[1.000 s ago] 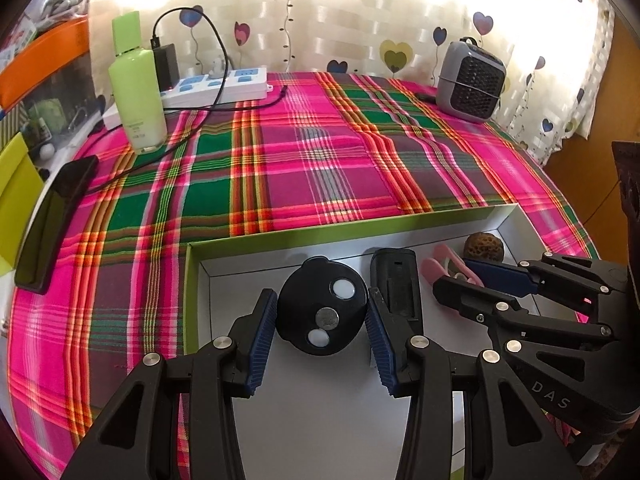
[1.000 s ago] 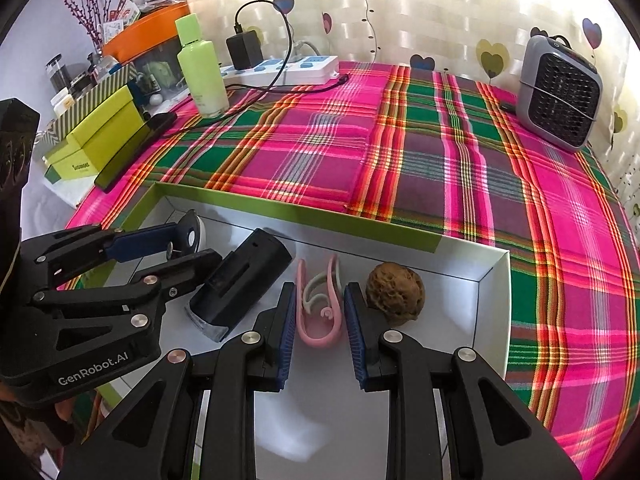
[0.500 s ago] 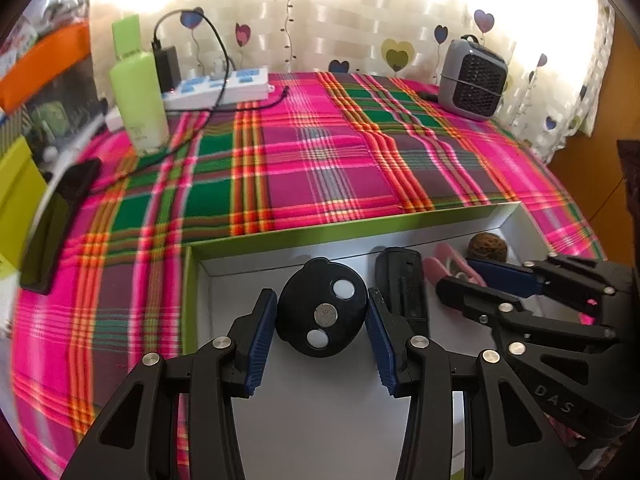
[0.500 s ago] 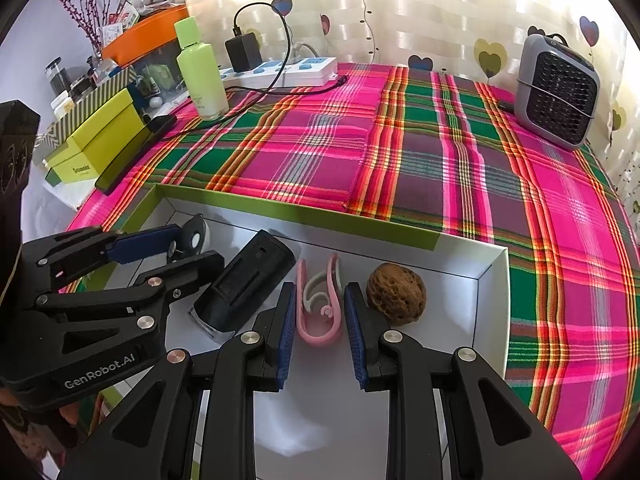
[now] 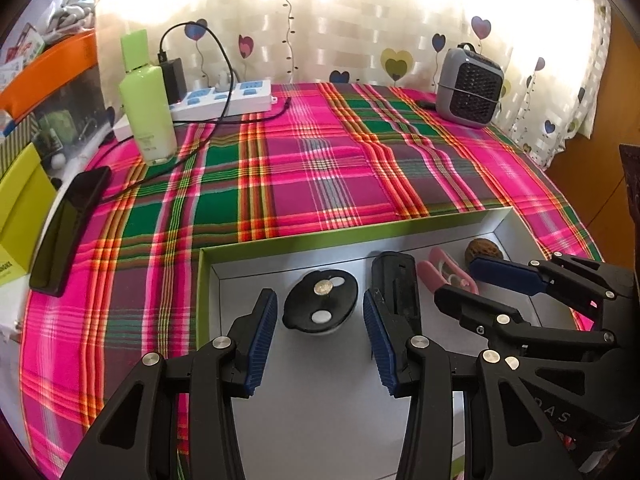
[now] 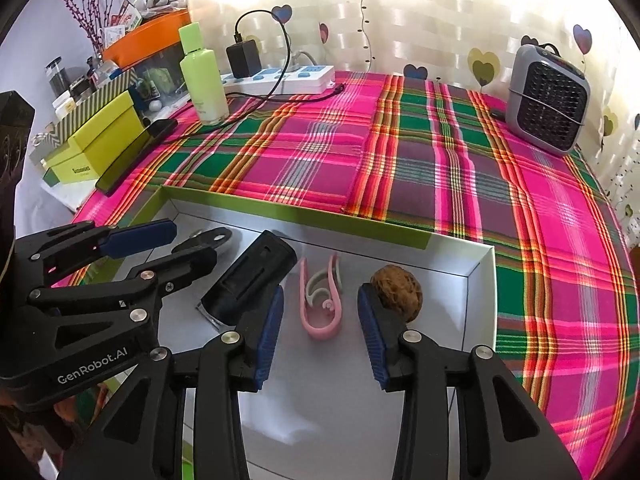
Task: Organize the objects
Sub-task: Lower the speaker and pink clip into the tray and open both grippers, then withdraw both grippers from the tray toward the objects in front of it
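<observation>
1. The right gripper (image 6: pixel 320 320) has just been opening; its fingers (image 6: pixel 269 330) now stand apart on either side of the pink clip (image 6: pixel 322 302), and neither pad touches it.
2. The clip lies flat on the white floor of the box (image 6: pixel 480 280), between a black rectangular device (image 6: pixel 250 282) and a brown walnut (image 6: pixel 398 292), which sits just behind the right finger's tip.
3. The left gripper (image 5: pixel 320 328) has its fingers (image 5: pixel 262 330) apart around a round black disc (image 5: pixel 320 300); gaps show on both sides of the disc, so it is not clamped.
4. The disc rests on the box floor near the left wall, with the black device just to its right.
5. The box sits on the plaid-covered worktop (image 6: pixel 440 160).
6. Farther back stand a green bottle (image 6: pixel 204 80), a white power strip (image 6: pixel 288 76), a grey heater (image 6: pixel 546 100) and a dark phone (image 5: pixel 68 236) at the left edge.
</observation>
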Demonstrator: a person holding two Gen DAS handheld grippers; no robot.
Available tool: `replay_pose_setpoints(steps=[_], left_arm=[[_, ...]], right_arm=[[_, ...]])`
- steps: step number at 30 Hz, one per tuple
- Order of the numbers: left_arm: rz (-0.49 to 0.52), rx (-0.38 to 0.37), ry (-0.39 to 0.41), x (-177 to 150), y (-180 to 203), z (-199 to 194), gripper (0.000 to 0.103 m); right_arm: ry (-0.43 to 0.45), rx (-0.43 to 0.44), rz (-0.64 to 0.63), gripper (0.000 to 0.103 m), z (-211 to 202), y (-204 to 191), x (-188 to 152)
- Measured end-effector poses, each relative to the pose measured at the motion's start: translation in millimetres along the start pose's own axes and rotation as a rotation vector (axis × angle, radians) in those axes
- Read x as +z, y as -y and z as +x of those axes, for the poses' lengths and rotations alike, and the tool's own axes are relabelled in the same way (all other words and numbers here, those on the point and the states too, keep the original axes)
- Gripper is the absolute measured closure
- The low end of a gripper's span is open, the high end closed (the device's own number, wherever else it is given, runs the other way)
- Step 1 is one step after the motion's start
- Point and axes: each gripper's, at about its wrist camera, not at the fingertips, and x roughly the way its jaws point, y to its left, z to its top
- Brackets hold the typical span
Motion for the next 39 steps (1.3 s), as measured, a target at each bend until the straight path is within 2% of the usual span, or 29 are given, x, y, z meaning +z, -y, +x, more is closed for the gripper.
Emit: replay_pose_setpoints(steps=[16, 20, 24, 33, 39], left_arm=[[-0.041, 0.000, 0.029, -24.4, 0.8, -30.7, 0.059], [-0.037, 0.035, 0.050, -32.6, 3.5, -40.9, 0.059], [-0.064, 0.016, 0.068, -41.1, 3.0, -52.4, 0.059], [-0.063, 0.086, 0.123, -61.6, 5.3, -77.9, 0.059], [-0.060, 0.105, 0.127, -76.8, 6.1, -83.1, 0.059]], right_arm=[[0.066, -0.001, 0.003, 0.063, -32.5, -11.0, -18.2], [0.090, -0.003, 0.008, 0.063, -43.4, -12.9, -23.4], [0.116, 0.003, 0.017, 0.063, -55.6, -15.2, -30.1], [0.155, -0.001, 0.009, 0.063, -76.5, -22.5, -49.3], [0.167, -0.012, 0.004, 0.063, -85.7, -25.1, -61.6]])
